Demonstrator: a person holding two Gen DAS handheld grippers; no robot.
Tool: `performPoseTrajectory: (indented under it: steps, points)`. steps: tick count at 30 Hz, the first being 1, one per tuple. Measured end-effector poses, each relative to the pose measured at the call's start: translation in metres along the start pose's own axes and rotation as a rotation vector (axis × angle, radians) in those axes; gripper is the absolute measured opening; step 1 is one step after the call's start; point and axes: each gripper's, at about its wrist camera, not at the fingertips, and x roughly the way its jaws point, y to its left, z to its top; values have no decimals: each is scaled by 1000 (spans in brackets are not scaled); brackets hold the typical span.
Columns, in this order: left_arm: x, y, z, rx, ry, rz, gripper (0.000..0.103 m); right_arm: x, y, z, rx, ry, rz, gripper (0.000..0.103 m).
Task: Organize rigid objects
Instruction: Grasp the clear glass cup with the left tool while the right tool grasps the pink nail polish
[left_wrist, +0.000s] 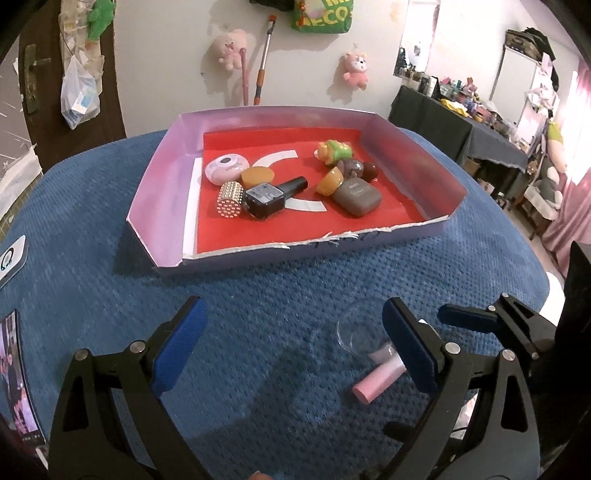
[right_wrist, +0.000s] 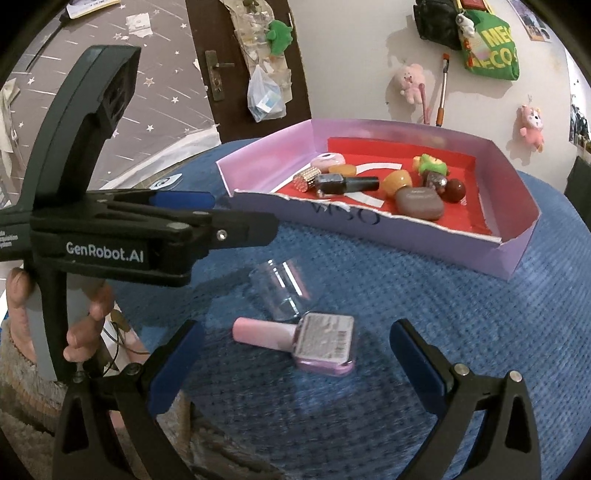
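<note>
Pink nail-polish bottle (right_wrist: 314, 341) lying on its side on the blue worktop (right_wrist: 480, 302), label up, touching a clear glass (right_wrist: 282, 291). Right tool (right_wrist: 295, 363) spread wide around it; left tool (left_wrist: 291, 345) spread too, pinching nothing.

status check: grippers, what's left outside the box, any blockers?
Left gripper and right gripper open, empty. Pink nail polish bottle and clear glass cup on blue cloth, outside the box. Nothing blocking.

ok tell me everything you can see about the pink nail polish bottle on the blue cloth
The pink nail polish bottle lies on its side on the blue cloth, outside the box. It has a squarish glassy body with a printed label facing up and a pale pink cylindrical cap pointing left. A clear glass cup lies just behind it, seemingly touching. No fingers touch it.
</note>
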Motion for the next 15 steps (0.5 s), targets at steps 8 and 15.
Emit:
performPoseTrajectory:
  steps: [8,15]
  points:
    - [0,-2,-7,2,14,-17,97,14,8,-9,-2,-1,-79,103]
    - [7,-8,-12,12,35,-52,97,12,-6,-17,-11,-10,-229,103]
